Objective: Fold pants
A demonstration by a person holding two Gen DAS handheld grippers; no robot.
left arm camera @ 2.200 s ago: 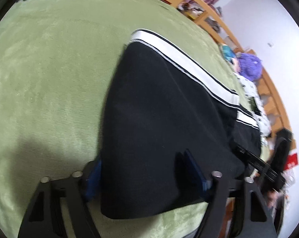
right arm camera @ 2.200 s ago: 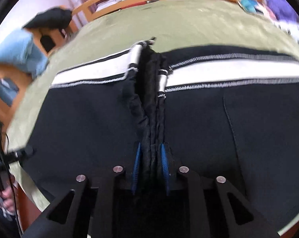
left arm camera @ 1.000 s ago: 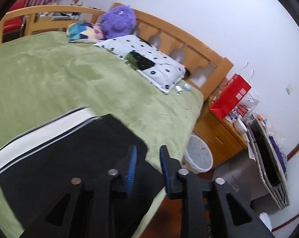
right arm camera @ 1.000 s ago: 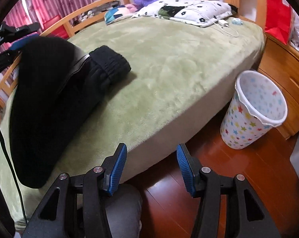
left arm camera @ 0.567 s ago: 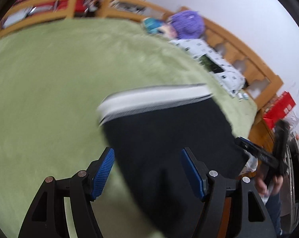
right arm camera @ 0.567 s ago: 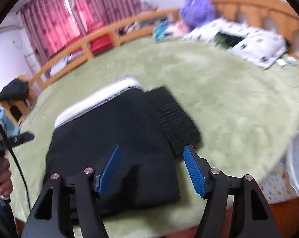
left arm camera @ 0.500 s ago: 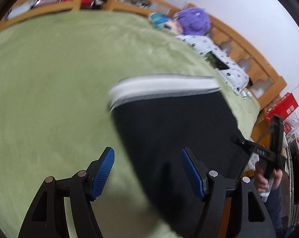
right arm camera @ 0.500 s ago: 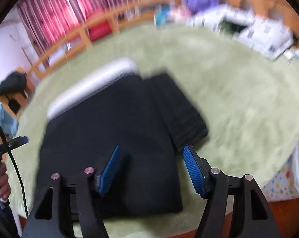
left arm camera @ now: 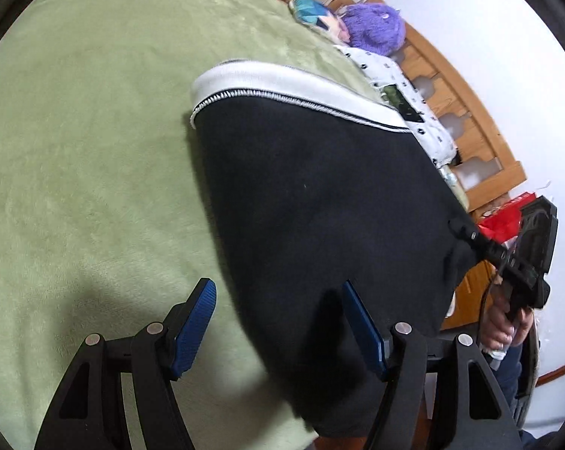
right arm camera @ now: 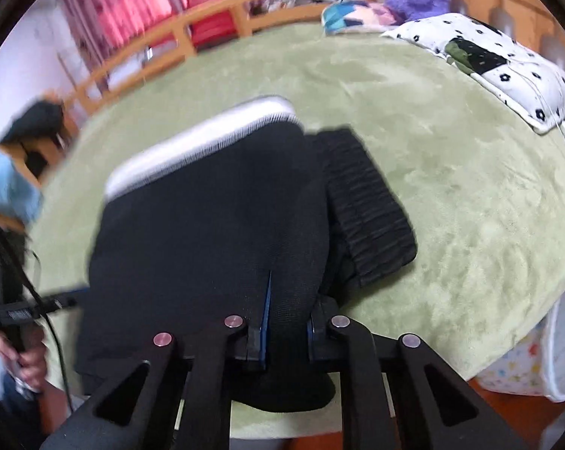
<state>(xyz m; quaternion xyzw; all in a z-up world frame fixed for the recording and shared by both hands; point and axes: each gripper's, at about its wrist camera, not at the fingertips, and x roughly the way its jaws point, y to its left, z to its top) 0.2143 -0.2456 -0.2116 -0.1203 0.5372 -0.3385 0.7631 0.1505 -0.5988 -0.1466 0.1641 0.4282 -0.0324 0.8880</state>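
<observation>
One pair of pants (right arm camera: 207, 232) mid-frame; right gripper (right arm camera: 286, 318) pinching it, left gripper (left arm camera: 278, 322) spread wide; one star-print bin (right arm camera: 537, 356) lower right, contents hidden.

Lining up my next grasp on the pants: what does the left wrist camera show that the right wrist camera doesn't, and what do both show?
Left wrist only: the left gripper open, straddling the near edge of the pants.

Right wrist only: the right gripper shut on the pants, the ribbed cuff sticking out at the side, and a star-print bin.

Both: the green blanket, the white stripe, the purple plush.
</observation>
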